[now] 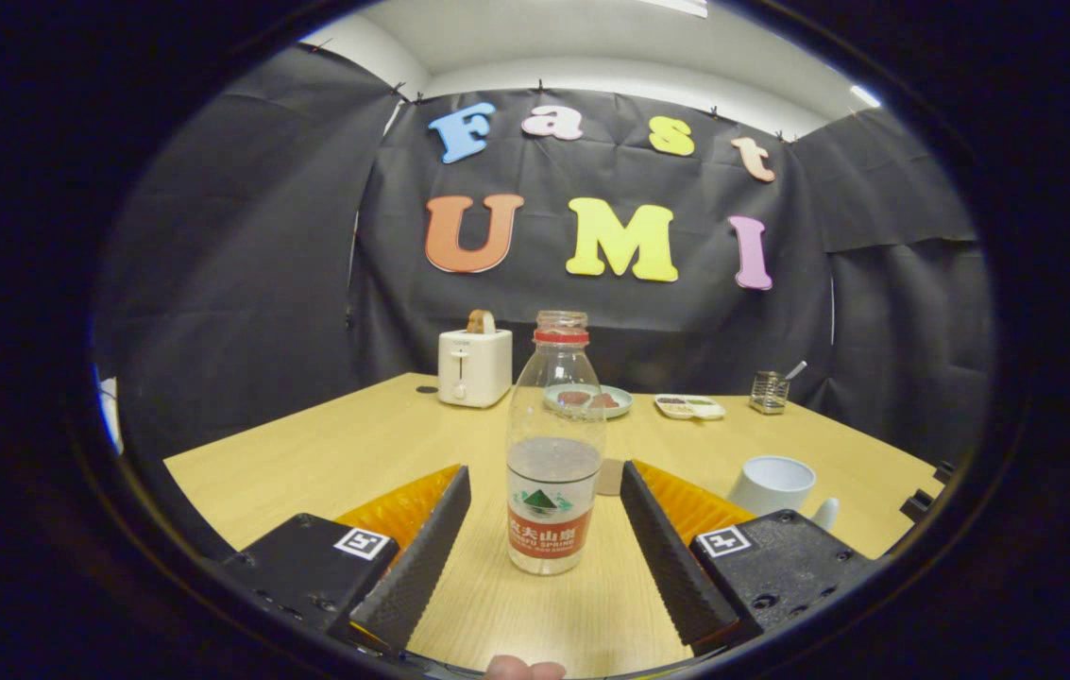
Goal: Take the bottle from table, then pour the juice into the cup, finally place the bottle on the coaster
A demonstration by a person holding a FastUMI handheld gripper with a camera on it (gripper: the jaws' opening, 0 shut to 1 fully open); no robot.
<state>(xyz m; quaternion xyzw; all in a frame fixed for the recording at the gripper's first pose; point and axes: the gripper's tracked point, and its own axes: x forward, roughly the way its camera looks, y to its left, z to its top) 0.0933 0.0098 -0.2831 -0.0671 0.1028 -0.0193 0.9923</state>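
Gripper view: The claw (544, 491) stood open, its fingers (421, 557) flanking but not touching the uncapped, partly filled bottle (554, 453), which stood upright on the surface (327, 453), well in from its near edge. The cup (771, 484) sat to the right, nearer the right edge; the coaster (610, 476) lay just behind the bottle. The step in hand was taking the bottle; the next move called for closing both fingers on its lower body.

Cloth-walled booth (242, 283), breakfast table (355, 444), toaster (474, 366)
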